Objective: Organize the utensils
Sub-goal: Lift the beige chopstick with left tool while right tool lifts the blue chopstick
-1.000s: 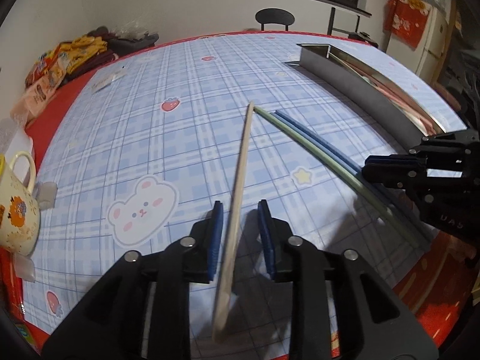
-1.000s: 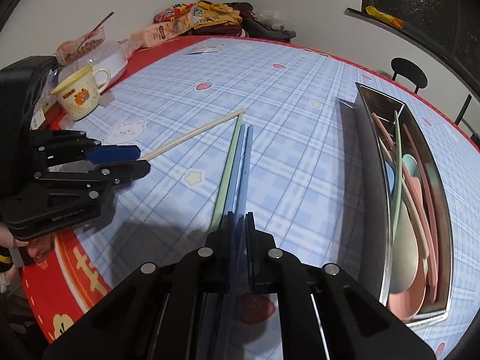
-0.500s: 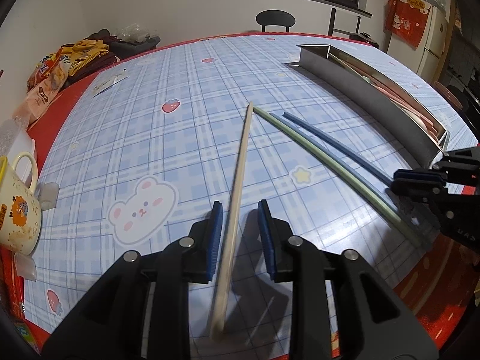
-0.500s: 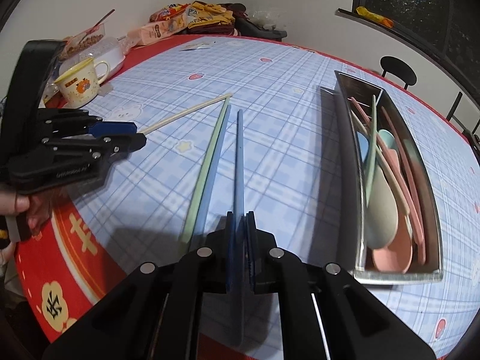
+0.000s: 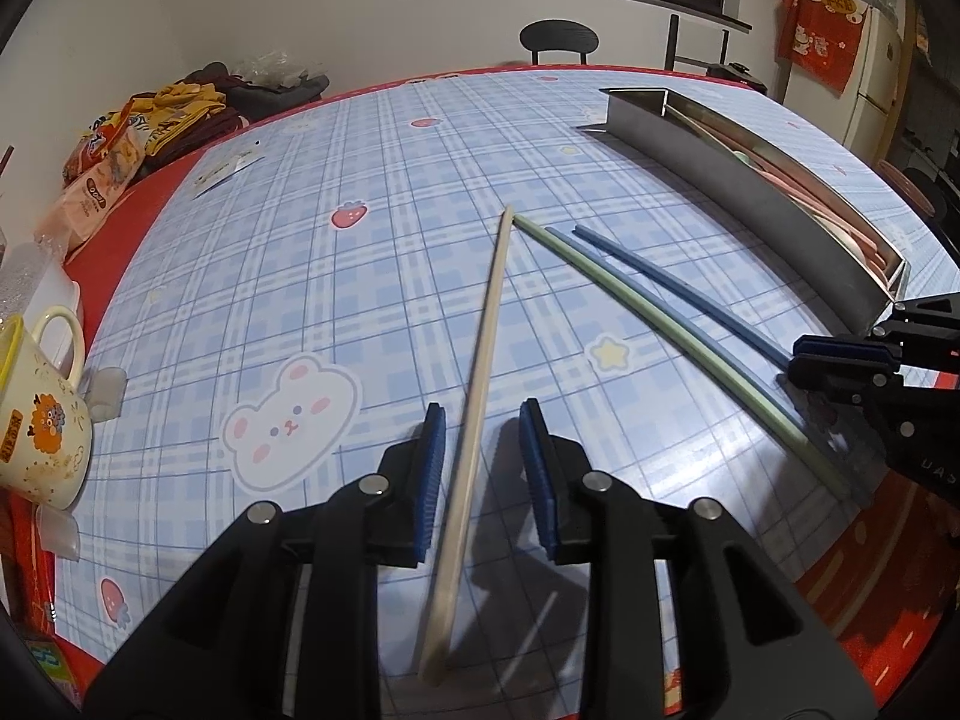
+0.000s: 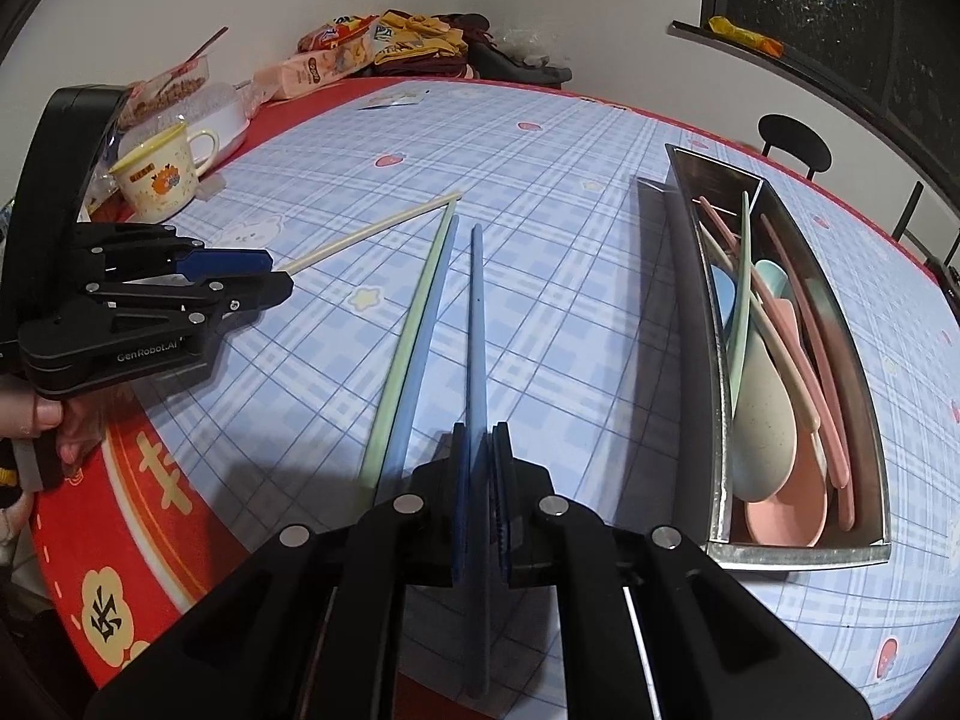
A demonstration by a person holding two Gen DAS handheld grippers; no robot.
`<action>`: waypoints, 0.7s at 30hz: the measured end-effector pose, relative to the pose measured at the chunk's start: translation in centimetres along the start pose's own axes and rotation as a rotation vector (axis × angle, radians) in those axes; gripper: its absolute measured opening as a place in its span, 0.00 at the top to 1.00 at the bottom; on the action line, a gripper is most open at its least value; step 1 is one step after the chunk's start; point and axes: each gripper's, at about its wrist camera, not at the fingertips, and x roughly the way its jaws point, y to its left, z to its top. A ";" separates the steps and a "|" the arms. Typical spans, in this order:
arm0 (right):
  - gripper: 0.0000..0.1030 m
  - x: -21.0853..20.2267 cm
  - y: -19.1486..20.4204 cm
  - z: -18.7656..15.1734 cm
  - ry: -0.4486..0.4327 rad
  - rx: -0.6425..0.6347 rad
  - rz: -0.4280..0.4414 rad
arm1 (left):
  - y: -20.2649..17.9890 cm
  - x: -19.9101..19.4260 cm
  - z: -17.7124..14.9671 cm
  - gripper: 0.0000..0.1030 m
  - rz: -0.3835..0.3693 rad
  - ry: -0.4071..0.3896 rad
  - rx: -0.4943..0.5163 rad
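My left gripper has its jaws opening, and a beige chopstick runs between them with a gap to each blue pad. Its far tip meets the green chopstick on the table. My right gripper is shut on a dark blue chopstick that points away over the cloth. A light blue chopstick lies against the green chopstick, left of the dark blue one. The steel tray on the right holds spoons and several chopsticks.
A yellow mug and a white tub stand at the left table edge. Snack packs and clothes lie at the far left. A black chair stands beyond the table. A person's hand holds the left gripper.
The right gripper has drawn the dark blue chopstick sideways, away from the green and light blue pair, toward the tray. The left gripper's jaws stand slightly wider around the beige chopstick.
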 end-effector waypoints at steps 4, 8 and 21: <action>0.92 0.0 0.5 0.0 -0.002 -0.027 -0.023 | -0.8 -0.1 -0.1 0.83 0.010 -0.007 0.044; 0.92 0.0 0.5 -0.1 -0.004 -0.032 -0.025 | -1.8 -0.1 -0.2 0.89 0.039 -0.013 0.095; 0.94 -1.4 0.4 -0.4 -0.076 -0.028 -0.022 | 2.1 -1.4 -0.6 0.90 -0.132 -0.088 -0.094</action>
